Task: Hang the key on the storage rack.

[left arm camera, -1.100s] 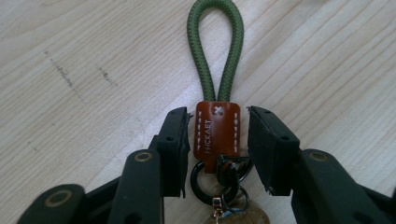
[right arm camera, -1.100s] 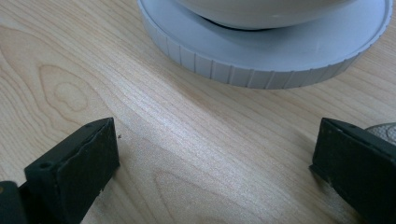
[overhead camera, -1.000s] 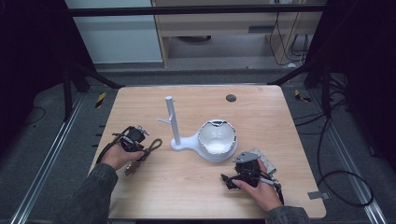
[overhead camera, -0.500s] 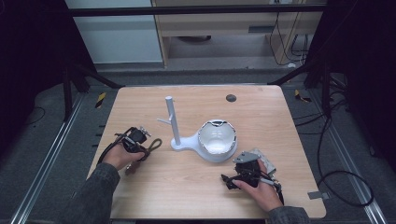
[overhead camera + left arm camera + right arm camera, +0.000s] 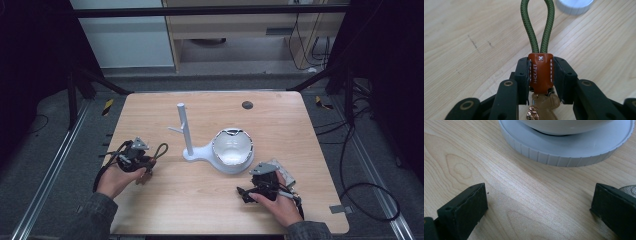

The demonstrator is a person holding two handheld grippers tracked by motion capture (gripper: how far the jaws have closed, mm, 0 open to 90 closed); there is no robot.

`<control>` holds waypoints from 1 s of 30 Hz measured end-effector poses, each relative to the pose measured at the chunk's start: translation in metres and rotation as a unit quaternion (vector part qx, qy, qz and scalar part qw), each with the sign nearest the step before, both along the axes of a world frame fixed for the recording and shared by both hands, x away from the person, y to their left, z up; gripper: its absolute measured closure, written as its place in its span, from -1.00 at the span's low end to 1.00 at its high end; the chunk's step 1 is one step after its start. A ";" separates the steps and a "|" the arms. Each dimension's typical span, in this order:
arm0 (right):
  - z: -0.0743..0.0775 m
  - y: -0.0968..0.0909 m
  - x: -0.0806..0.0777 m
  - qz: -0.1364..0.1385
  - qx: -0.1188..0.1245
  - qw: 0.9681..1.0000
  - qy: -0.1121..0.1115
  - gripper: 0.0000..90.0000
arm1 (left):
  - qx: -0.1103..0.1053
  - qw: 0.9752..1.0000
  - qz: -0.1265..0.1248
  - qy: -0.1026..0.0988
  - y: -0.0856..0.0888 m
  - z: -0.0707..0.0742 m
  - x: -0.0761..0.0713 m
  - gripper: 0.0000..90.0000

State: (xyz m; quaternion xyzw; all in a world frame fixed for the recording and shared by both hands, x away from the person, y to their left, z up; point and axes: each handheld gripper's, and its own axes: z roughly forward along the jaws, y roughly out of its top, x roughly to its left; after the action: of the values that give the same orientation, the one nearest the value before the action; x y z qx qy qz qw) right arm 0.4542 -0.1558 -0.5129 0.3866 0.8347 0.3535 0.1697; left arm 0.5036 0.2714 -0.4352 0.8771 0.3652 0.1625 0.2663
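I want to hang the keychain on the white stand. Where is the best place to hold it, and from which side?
Hold the brown leather tab, as the left hand-held gripper does now, its jaws pressed on the tab's two flat sides from the key end. That probably leaves the green cord loop sticking out free ahead, ready to slip over a peg of the stand.

Glossy leather tag (image 5: 540, 72), woven cord loop (image 5: 538, 25), matt wood table (image 5: 210, 200)

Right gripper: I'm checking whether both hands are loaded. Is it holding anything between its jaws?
No: the right gripper has its jaws wide apart, with bare table between them.
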 end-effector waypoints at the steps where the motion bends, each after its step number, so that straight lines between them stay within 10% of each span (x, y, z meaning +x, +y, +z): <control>1: 0.000 0.000 0.000 -0.001 0.000 1.000 0.000 -0.99 | -0.008 1.000 0.000 -0.010 0.002 0.003 -0.004 0.47; 13: 0.000 0.000 0.000 0.000 0.001 1.000 0.001 -0.99 | -0.063 0.994 0.013 -0.092 0.011 0.028 -0.042 0.47; 30: 0.000 0.000 0.000 0.001 0.002 1.000 0.002 -0.99 | -0.097 0.984 0.008 -0.148 0.001 0.047 -0.063 0.47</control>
State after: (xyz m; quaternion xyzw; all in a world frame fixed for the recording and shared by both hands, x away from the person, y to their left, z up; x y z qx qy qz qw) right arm 0.4544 -0.1556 -0.5129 0.3871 0.8348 0.3540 0.1671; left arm 0.4407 0.2721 -0.3878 0.8107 0.3427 0.2560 0.3998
